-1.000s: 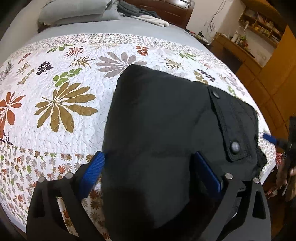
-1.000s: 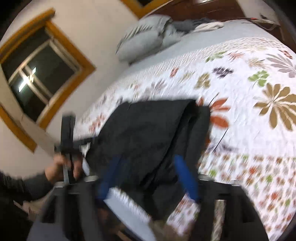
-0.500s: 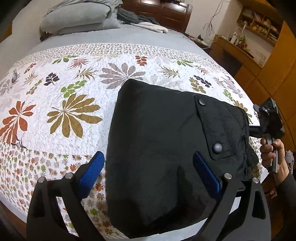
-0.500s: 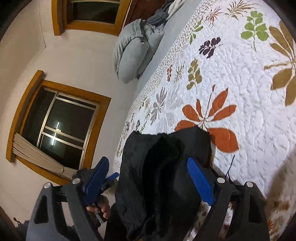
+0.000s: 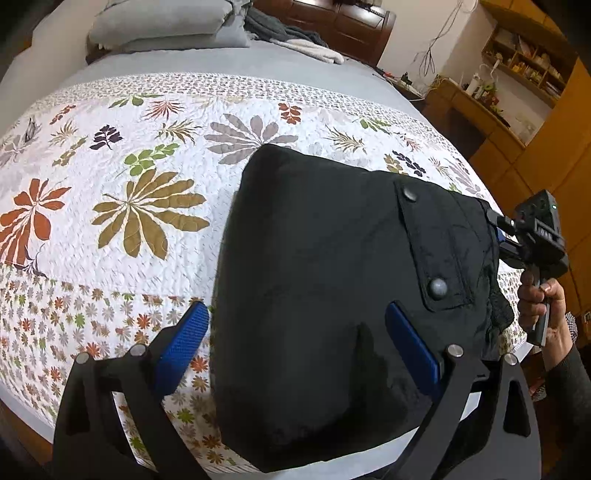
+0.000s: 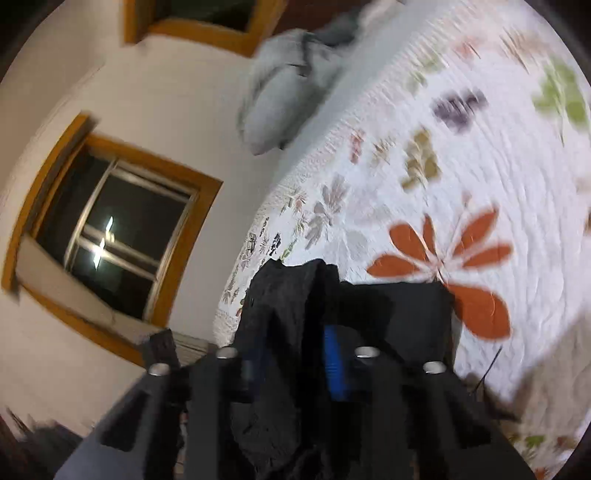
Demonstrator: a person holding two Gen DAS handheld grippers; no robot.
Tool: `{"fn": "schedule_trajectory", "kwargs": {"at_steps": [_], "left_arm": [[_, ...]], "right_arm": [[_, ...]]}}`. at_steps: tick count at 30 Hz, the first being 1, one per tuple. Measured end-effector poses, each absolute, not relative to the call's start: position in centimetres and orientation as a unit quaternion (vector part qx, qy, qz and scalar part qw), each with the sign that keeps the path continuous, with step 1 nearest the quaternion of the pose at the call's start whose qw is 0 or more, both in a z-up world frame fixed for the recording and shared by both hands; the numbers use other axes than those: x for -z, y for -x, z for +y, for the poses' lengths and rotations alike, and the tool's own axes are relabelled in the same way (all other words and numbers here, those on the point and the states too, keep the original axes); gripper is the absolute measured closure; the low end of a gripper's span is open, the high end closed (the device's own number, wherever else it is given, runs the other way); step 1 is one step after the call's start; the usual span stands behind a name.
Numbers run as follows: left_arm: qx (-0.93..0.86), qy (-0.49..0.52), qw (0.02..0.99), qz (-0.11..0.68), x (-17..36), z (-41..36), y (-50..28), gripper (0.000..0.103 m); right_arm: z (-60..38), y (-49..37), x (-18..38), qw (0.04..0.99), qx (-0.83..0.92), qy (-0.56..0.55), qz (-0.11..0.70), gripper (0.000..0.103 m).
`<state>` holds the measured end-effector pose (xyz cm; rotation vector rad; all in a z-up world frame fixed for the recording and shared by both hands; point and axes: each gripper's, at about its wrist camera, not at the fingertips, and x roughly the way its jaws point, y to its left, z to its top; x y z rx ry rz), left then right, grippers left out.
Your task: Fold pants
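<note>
Black fabric in right gripper [image 6: 295, 360]: jaws have just been closing, blue pads now pinched on a bunched edge of the pants [image 5: 332, 295]; view is blurred, so how much cloth is caught is hard to tell.
Right gripper seen from left wrist: at the far right edge of the pants, by the bed's side, held by a hand [image 5: 543, 299] in a dark sleeve.
Left gripper [image 5: 295, 349]: jaws spread wide, blue pads well apart; right pad over the black fabric, left pad over the quilt beside it; holding nothing.
Pants: black, folded into a compact block near the quilt's front edge; pocket flap with two snap buttons [image 5: 437, 286] faces up on the right side.
Quilt [image 5: 129, 221]: white, leaf and flower print, covers the bed.
Pillows [image 5: 166, 26]: grey, stacked at the head of the bed.
Window [image 6: 118, 232]: wood frame, dark glass, in the right wrist view.
Shelves [image 5: 517, 62]: wooden, cluttered, far right.
</note>
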<state>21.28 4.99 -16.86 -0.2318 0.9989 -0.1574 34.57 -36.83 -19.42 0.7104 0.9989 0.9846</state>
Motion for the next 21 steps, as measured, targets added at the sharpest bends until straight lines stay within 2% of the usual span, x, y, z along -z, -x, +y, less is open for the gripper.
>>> {"fn": "schedule_trajectory", "kwargs": {"at_steps": [4, 6, 7, 8, 9, 11, 14, 18, 19, 20, 21], "left_arm": [[0.071, 0.105, 0.864, 0.487, 17.7, 5.3, -22.0, 0.007], [0.08, 0.11, 0.857, 0.498, 18.3, 5.3, -22.5, 0.007], [0.082, 0.112, 0.854, 0.501, 18.5, 5.4, -22.6, 0.007], [0.085, 0.112, 0.852, 0.504, 18.8, 5.4, -22.7, 0.007], [0.087, 0.111, 0.851, 0.506, 18.9, 5.4, -22.8, 0.007], [0.091, 0.113, 0.85, 0.507, 19.2, 5.5, -22.9, 0.007], [0.095, 0.116, 0.848, 0.508, 19.5, 5.7, -23.0, 0.006], [0.1, 0.129, 0.841, 0.516, 20.3, 6.0, -23.2, 0.005], [0.102, 0.131, 0.838, 0.52, 20.7, 6.1, -23.4, 0.005], [0.103, 0.132, 0.836, 0.522, 20.9, 6.1, -23.6, 0.005], [0.107, 0.138, 0.833, 0.525, 21.2, 6.2, -23.7, 0.005]], "right_arm": [[-38.0, -34.7, 22.8, 0.729, -0.376, -0.307, 0.483, 0.088], [-38.5, -34.4, 23.4, 0.731, -0.363, -0.32, 0.481, 0.086], [-38.8, -34.0, 23.0, 0.729, -0.364, -0.333, 0.475, 0.077], [-39.2, -33.4, 22.3, 0.732, -0.358, -0.34, 0.47, 0.06], [-39.7, -32.9, 21.6, 0.742, -0.346, -0.338, 0.464, 0.054], [-40.3, -30.3, 18.6, 0.781, -0.327, -0.306, 0.435, 0.054], [-38.0, -25.7, 14.9, 0.769, -0.401, -0.285, 0.409, 0.055], [-33.6, -22.2, 15.6, 0.738, -0.439, -0.231, 0.457, 0.057], [-32.9, -22.1, 16.8, 0.739, -0.425, -0.207, 0.481, 0.068], [-32.9, -22.2, 17.7, 0.741, -0.408, -0.195, 0.496, 0.09], [-33.2, -22.5, 18.4, 0.745, -0.395, -0.189, 0.503, 0.102]]}}
